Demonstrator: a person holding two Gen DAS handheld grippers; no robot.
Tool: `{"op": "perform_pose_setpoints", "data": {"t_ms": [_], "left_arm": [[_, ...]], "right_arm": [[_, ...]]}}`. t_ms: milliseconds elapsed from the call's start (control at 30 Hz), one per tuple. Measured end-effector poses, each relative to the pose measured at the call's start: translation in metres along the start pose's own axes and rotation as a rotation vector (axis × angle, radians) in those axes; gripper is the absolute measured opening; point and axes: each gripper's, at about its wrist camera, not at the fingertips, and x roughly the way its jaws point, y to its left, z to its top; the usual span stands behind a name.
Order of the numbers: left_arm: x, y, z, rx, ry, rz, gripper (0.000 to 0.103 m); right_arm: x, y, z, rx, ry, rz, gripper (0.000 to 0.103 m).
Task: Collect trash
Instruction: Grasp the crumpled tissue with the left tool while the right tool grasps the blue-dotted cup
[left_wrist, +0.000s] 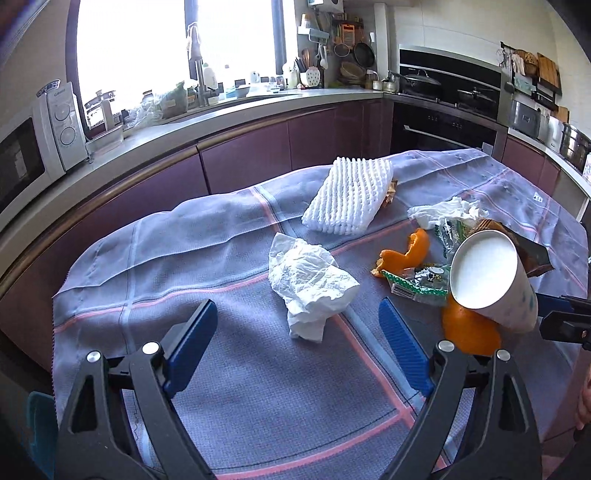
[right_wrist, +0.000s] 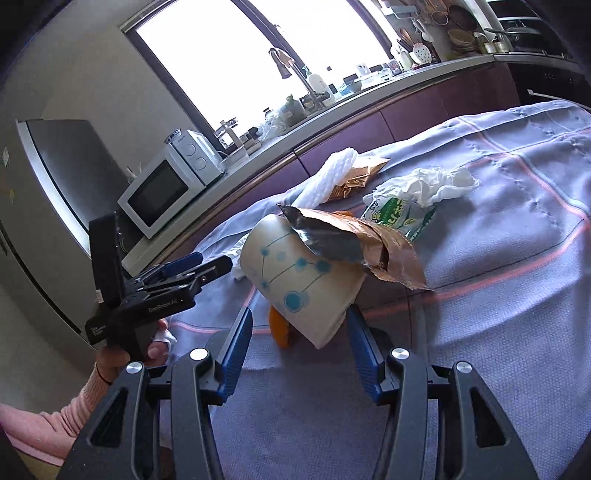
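A white paper cup (left_wrist: 487, 277) with blue dots lies tilted on its side over orange peel (left_wrist: 469, 332), mouth toward the left wrist view. In the right wrist view the cup (right_wrist: 303, 280) lies between the open jaws of my right gripper (right_wrist: 299, 325), untouched by the pads. My left gripper (left_wrist: 299, 321) is open, with a crumpled white tissue (left_wrist: 310, 284) between and just beyond its fingers. It also shows in the right wrist view (right_wrist: 199, 267). More trash lies on the table: white foam netting (left_wrist: 349, 195), a second tissue (left_wrist: 447, 212), a green wrapper (left_wrist: 417, 284), a brown foil wrapper (right_wrist: 354, 240).
The table wears a grey-purple cloth (left_wrist: 203, 258) with pink lines. A kitchen counter (left_wrist: 221, 110) with purple cabinets curves behind it, bearing a microwave (right_wrist: 166, 188) and a sink tap. An oven and hob (left_wrist: 443, 107) stand at the back right. A fridge (right_wrist: 48, 184) stands at the left.
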Motion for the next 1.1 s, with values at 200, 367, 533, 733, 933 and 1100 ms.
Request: {"op": "perform_pose_setpoints", "data": {"t_ms": [200,367,533,733,933,1100], "left_arm": [[0.016,0.0,0.006,-0.009,0.043,-0.029,0.067],[0.028,0.002,0.007,-0.036,0.083,-0.057,0.039],[0.021,0.007,0.004,-0.064,0.069,-0.071,0.017],[0.003,0.012,0.0,-0.088,0.042,-0.081,0.007],[-0.023,0.023,-0.005,-0.119,0.002,-0.084,0.006],[-0.05,0.033,-0.013,-0.134,-0.034,-0.082,0.006]], "right_arm": [[-0.001,-0.002,0.001,0.017,-0.015,0.035,0.038],[-0.004,0.001,0.001,0.001,-0.02,0.053,0.022],[-0.008,0.01,0.0,-0.039,-0.025,0.074,0.009],[-0.01,0.026,0.002,-0.102,-0.033,0.079,0.004],[-0.014,0.039,0.003,-0.152,-0.039,0.068,0.004],[-0.016,0.05,0.006,-0.192,-0.046,0.064,0.004]]}}
